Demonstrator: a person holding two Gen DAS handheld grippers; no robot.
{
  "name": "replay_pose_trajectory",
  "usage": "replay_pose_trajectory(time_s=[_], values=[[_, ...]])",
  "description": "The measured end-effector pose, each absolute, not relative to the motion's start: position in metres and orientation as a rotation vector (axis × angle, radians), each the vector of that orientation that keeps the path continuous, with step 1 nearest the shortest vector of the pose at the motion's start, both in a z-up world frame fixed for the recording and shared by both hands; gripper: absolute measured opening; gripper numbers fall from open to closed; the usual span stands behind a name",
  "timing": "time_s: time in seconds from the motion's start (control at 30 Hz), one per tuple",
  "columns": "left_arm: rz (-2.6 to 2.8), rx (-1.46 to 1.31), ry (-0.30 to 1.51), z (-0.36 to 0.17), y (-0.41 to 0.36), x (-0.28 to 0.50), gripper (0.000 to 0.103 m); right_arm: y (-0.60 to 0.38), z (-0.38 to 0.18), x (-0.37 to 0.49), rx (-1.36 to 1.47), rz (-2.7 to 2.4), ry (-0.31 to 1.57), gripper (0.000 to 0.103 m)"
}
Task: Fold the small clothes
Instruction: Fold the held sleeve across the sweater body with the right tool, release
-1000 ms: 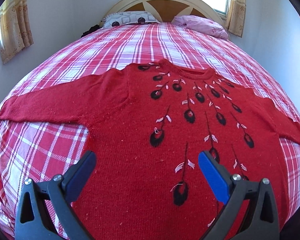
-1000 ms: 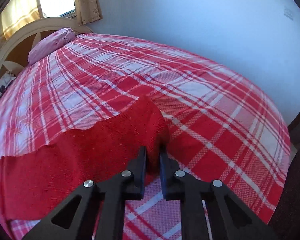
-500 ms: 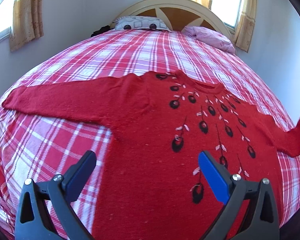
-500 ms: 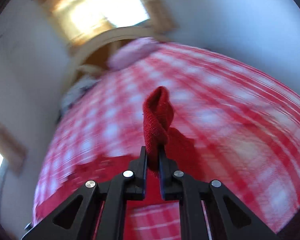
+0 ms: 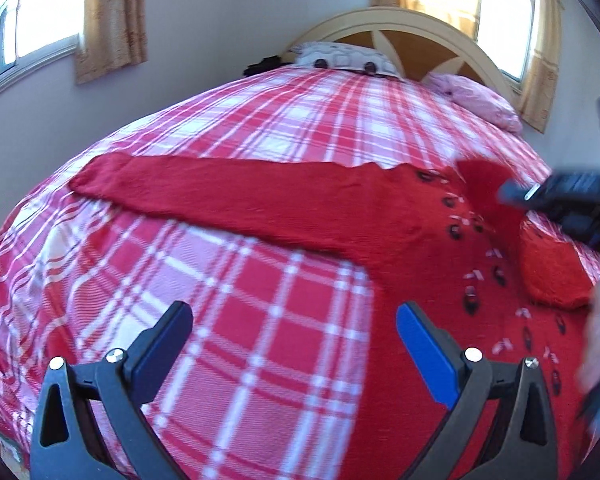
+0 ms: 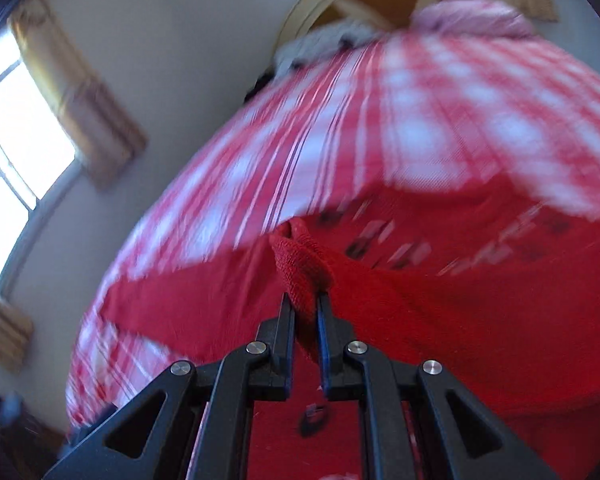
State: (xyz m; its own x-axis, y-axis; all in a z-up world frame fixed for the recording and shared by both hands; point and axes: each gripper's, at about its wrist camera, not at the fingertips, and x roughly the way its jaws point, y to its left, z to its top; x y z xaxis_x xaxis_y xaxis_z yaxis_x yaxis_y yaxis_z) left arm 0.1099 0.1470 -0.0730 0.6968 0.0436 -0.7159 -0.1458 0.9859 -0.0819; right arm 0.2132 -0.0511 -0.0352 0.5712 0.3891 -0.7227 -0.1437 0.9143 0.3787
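A red knit sweater with black and white feather marks lies face up on the plaid bed. Its one sleeve stretches flat to the left. My right gripper is shut on the cuff of the other sleeve and holds it lifted above the sweater's chest. From the left wrist view that gripper comes in from the right edge, blurred, the sleeve draped back over the body. My left gripper hangs open over the bedspread beside the sweater's left side, nothing between its fingers.
Two pillows, one patterned and one pink, lie against the arched headboard. Curtained windows sit on the left wall and behind the headboard. A white wall runs close along the bed's left side.
The right gripper has swept the held sleeve up off the bed and across over the sweater's chest. The left gripper has drifted left, from above the sweater's body to its edge, staying open.
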Motion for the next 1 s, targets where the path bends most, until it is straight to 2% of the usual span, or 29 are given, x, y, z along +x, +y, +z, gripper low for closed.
replay_pose_trajectory(time_s=[0.2, 0.27, 0.33, 0.37, 0.47, 0.63, 0.83, 1.0], values=[[0.135, -0.172, 0.833, -0.087, 0.163, 0.116, 0.103, -0.017, -0.095, 0.210, 0.317, 0.430, 1.006, 0.012], [0.130, -0.172, 0.838, -0.089, 0.163, 0.117, 0.103, -0.022, -0.089, 0.204, 0.349, 0.476, 1.002, 0.024], [0.126, -0.158, 0.834, -0.090, 0.158, 0.119, 0.103, -0.031, -0.081, 0.202, 0.445, 0.573, 1.026, 0.050], [0.122, -0.150, 0.836, -0.091, 0.155, 0.120, 0.103, -0.036, -0.077, 0.199, 0.487, 0.610, 1.023, 0.053], [0.101, -0.134, 0.841, -0.090, 0.147, 0.123, 0.103, -0.056, -0.053, 0.186, 0.518, 0.657, 0.960, 0.054], [0.085, -0.095, 0.832, -0.085, 0.133, 0.128, 0.103, -0.098, -0.027, 0.171, 0.337, 0.422, 0.866, 0.052], [0.054, -0.025, 0.765, -0.068, 0.112, 0.133, 0.103, -0.207, -0.007, 0.144, 0.369, 0.115, 0.731, 0.049], [0.022, -0.005, 0.768, -0.065, 0.087, 0.152, 0.103, -0.282, -0.012, 0.132, 0.492, 0.028, 0.728, 0.049]])
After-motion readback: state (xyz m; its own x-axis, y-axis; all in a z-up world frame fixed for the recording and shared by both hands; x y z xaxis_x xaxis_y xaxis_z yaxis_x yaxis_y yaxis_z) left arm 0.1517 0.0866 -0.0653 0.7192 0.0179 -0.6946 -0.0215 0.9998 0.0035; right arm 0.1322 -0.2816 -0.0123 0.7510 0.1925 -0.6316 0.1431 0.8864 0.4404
